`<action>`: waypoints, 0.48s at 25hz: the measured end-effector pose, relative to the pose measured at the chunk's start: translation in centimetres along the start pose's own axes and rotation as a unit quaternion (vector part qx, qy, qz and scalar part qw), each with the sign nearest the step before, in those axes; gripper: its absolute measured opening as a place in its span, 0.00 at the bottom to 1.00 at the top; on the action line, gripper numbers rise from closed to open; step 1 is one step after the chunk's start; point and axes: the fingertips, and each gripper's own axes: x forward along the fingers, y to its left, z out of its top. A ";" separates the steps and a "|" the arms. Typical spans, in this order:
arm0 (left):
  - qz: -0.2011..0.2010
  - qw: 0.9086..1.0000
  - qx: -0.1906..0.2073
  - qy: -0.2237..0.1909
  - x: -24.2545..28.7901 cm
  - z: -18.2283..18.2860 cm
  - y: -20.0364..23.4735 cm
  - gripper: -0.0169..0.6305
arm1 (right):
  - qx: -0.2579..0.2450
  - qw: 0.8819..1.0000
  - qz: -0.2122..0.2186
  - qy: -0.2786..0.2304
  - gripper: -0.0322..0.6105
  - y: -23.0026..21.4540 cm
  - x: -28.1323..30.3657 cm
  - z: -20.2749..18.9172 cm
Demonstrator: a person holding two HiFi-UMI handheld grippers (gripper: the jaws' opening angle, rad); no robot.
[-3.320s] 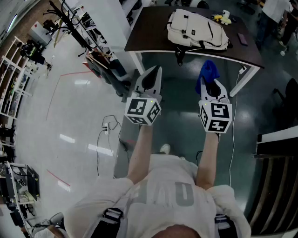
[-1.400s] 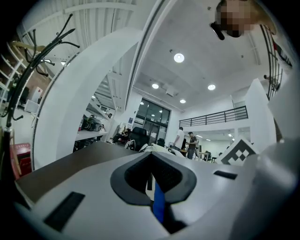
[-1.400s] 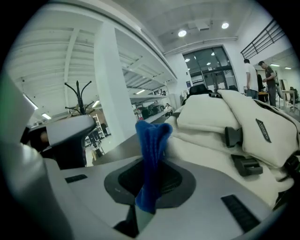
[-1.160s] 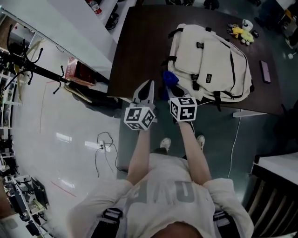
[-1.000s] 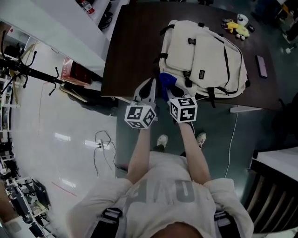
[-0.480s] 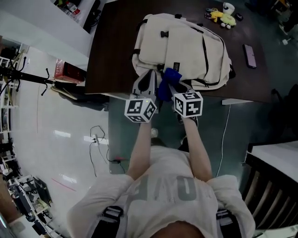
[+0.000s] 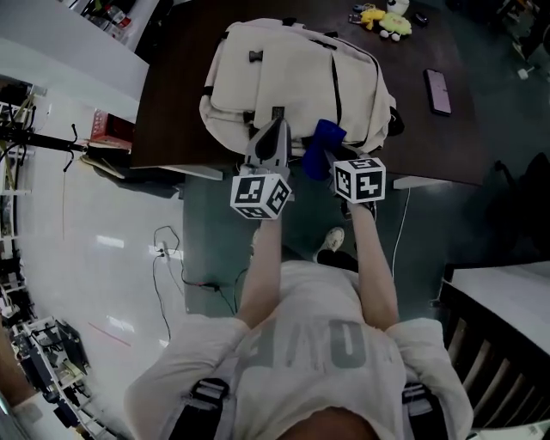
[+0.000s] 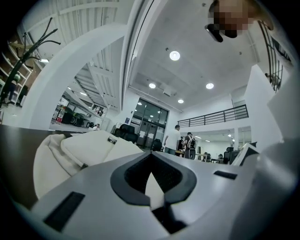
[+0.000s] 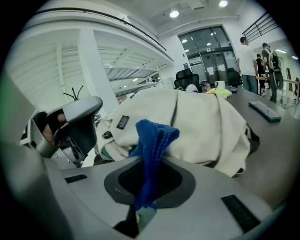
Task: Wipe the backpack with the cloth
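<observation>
A cream backpack (image 7: 296,82) lies flat on the dark table (image 7: 172,120), and it shows in the left gripper view as the backpack (image 8: 89,150) and in the right gripper view as the backpack (image 9: 187,122). My right gripper (image 7: 328,148) is shut on a blue cloth (image 7: 325,142), which stands up bunched between the jaws as the cloth (image 9: 152,154). It hovers at the backpack's near edge. My left gripper (image 7: 273,137) is shut with nothing in it, its tips over the backpack's near edge beside the right one.
A yellow plush toy (image 7: 385,17) and a phone (image 7: 436,90) lie on the table's far right. A red box (image 7: 107,129) sits on the floor left of the table. Cables (image 7: 172,258) trail on the floor. People stand in the far hall (image 8: 183,140).
I have walked up to the table; the backpack has come nearer in view. Both grippers now reach its near edge, the right one still holding the blue cloth.
</observation>
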 end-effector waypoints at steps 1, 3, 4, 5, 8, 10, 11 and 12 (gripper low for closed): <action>0.000 1.000 0.000 0.000 0.3 -0.2 -0.7 0.03 | -0.001 1.000 -0.004 0.005 0.12 -1.2 -0.4 -0.2; 0.002 1.000 0.000 0.002 0.7 -0.8 -1.8 0.03 | -0.004 1.000 0.000 0.011 0.12 -2.9 -1.0 -0.4; 0.002 1.000 0.001 0.005 0.9 -1.2 -2.4 0.03 | -0.005 1.000 0.002 0.012 0.12 -3.5 -1.2 -0.4; 0.001 1.000 0.002 0.008 1.1 -1.4 -2.8 0.03 | -0.005 1.000 0.000 0.013 0.12 -4.0 -1.5 -0.3; 0.002 1.000 0.003 0.012 1.5 -1.8 -3.6 0.03 | 0.001 1.000 -0.014 0.014 0.12 -5.9 -2.4 -0.7; 0.008 1.000 0.002 0.010 1.7 -1.9 -3.8 0.03 | 0.002 1.000 -0.023 0.015 0.12 -7.1 -2.9 -0.8; 0.009 1.000 0.001 0.010 1.8 -2.0 -3.9 0.03 | 0.001 1.000 -0.026 0.015 0.12 -7.5 -3.1 -0.8; 0.009 1.000 0.001 0.011 1.9 -2.1 -4.2 0.03 | -0.002 1.000 -0.027 0.015 0.12 -7.8 -3.3 -0.7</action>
